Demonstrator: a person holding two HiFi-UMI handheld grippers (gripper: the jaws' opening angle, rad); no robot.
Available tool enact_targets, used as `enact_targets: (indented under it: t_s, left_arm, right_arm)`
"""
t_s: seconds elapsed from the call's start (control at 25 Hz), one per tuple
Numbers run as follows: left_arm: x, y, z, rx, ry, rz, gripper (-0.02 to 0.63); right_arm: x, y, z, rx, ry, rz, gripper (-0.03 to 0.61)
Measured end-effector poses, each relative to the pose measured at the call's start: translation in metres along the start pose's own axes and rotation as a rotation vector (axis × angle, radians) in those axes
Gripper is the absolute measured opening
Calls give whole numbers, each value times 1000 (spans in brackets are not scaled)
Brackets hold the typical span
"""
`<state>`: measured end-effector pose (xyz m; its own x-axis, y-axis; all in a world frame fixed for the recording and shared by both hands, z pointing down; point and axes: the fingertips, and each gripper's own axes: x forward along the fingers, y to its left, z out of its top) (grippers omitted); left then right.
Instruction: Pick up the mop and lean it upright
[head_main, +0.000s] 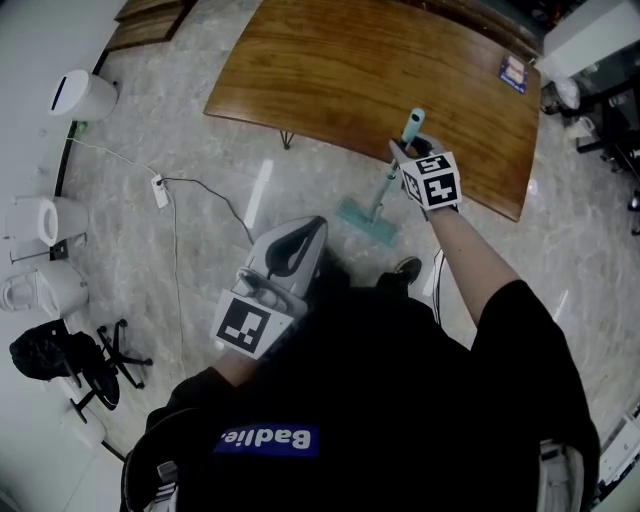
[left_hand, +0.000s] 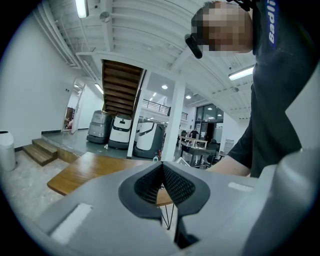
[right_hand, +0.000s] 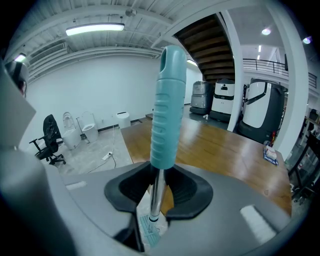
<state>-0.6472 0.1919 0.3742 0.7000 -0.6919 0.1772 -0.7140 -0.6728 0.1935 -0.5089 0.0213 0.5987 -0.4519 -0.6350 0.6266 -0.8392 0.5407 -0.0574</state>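
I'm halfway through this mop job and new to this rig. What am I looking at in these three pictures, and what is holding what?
There is no robot arm here: a person holds a two-jaw gripper in each hand. The head view looks steeply down from the person's head onto a stone floor and a wooden table. The other two pictures come from cameras riding on the grippers, each looking along its own jaws. The right gripper is clamped on the mop, on its metal shaft just below the teal grip. The mop stands nearly upright, its flat head low by the table's edge. The left gripper has its jaws together with nothing between them.
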Motion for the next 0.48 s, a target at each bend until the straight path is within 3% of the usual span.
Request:
enact_targets:
  t_s: [0.48]
  left_arm:
    - [-12,3,-2,-2,9,19,20]
  right_arm:
    - [12,-5,-3,16,9,-6,121]
